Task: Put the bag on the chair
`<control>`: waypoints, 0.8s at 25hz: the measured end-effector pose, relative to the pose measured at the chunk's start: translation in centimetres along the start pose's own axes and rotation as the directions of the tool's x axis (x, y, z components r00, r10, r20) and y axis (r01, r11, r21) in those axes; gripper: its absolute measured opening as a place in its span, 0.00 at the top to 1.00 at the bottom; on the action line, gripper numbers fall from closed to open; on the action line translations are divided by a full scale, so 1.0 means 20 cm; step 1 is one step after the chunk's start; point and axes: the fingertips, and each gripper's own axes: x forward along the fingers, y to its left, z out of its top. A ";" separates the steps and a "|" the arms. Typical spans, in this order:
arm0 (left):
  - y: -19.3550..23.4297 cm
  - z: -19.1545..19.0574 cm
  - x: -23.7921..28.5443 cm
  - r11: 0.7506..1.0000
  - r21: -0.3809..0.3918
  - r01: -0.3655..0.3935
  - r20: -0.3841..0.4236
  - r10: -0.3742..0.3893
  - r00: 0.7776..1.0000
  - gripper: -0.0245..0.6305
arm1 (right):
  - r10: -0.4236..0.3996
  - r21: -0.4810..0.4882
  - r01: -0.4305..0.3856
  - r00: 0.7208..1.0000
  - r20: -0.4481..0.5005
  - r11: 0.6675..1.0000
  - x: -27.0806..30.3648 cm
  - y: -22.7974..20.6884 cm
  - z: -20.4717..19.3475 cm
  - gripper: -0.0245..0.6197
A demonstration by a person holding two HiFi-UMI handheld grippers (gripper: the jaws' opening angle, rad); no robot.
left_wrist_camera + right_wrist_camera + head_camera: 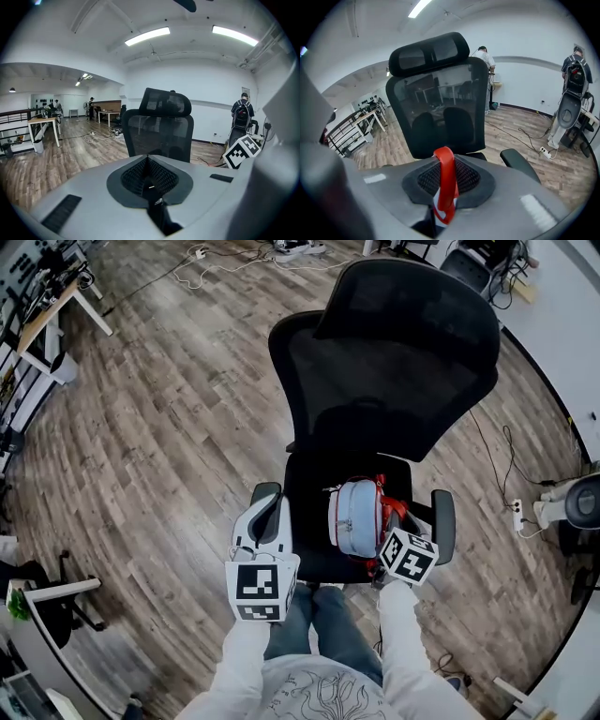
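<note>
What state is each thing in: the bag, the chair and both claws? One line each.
bag: over the seat's front, near the right armrest; whether it rests there I cannot tell.
chair: upright, seat toward the person.
left claw: shut, empty.
right claw: shut on the bag's red handle.

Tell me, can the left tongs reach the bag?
Probably yes. The bag is over the seat beside the left tongs, nothing between; the right tongs grip its red strap on the other side.
</note>
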 end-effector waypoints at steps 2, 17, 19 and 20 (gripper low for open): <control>-0.01 -0.02 0.02 1.000 0.002 -0.007 -0.011 0.007 1.000 0.95 | -0.008 -0.001 0.008 1.000 -0.015 1.000 0.06 -0.06 -0.04 0.88; -0.13 -0.14 0.09 1.000 0.006 -0.003 -0.066 0.003 0.998 0.95 | 0.074 -0.049 -0.072 0.997 0.030 0.996 0.13 -0.12 -0.03 0.82; -0.14 -0.12 0.08 1.000 0.008 0.002 -0.051 -0.002 0.999 0.95 | 0.102 -0.054 -0.100 0.995 0.023 0.993 0.13 -0.09 -0.03 0.75; -0.14 -0.11 0.08 1.000 0.010 0.002 -0.045 -0.002 0.999 0.95 | 0.121 -0.057 -0.119 0.992 0.022 0.991 0.12 -0.07 -0.03 0.71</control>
